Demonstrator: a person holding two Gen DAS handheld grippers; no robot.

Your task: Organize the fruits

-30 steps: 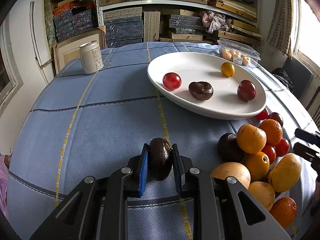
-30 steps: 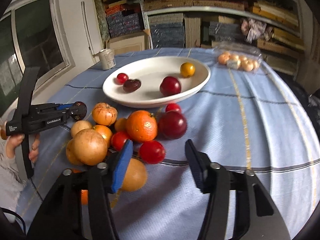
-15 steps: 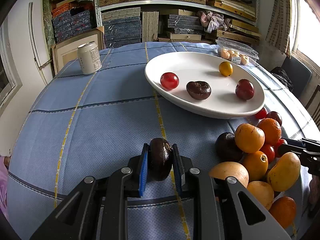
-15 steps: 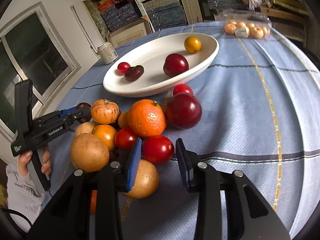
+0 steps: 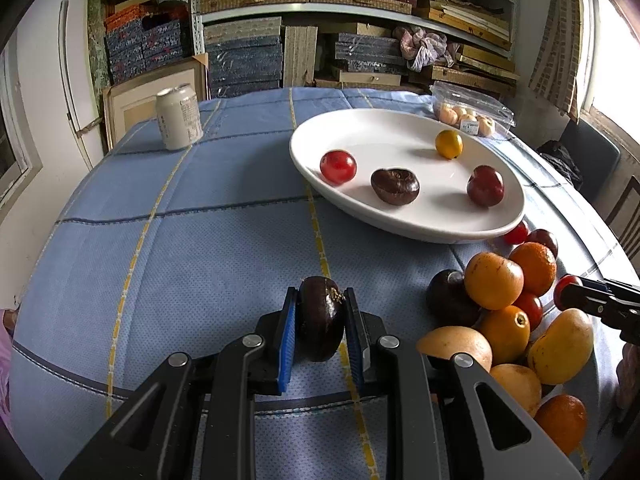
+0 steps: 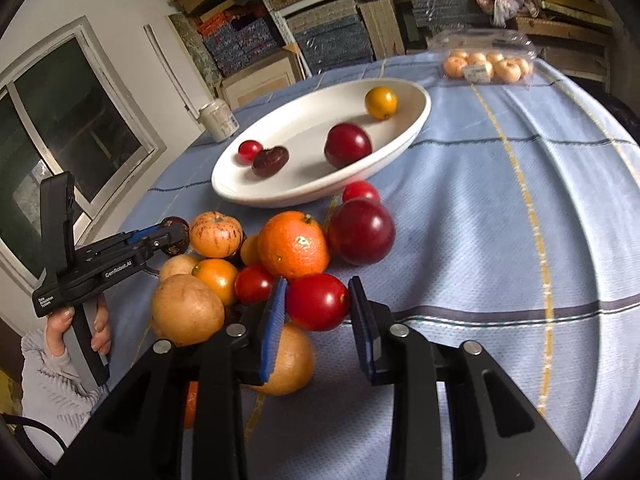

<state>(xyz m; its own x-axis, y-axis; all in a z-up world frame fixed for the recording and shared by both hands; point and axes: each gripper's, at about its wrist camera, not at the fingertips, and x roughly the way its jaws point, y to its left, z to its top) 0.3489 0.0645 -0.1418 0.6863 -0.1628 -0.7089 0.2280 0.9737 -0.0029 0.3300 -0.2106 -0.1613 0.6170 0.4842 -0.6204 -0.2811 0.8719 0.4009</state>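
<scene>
Fruits [image 6: 294, 250] lay heaped on the bench [image 5: 200, 240] just beside the white plate [image 5: 384, 130], which already carried four. The left tongs [image 5: 321, 326] pinched a dark round fruit [image 5: 322, 320] above the cloth. The right tongs [image 6: 318, 312] bracketed a red tomato [image 6: 317, 307] (whether the pads were truly touching it, I could not tell). A hard squeeze could have bruised the tomato, and lifting it might have set the heap rolling toward the bench edge. Only the right view showed the person's hand [image 6: 80, 326] on the left handle; only the left view showed the yellow mango [image 5: 560, 346].
</scene>
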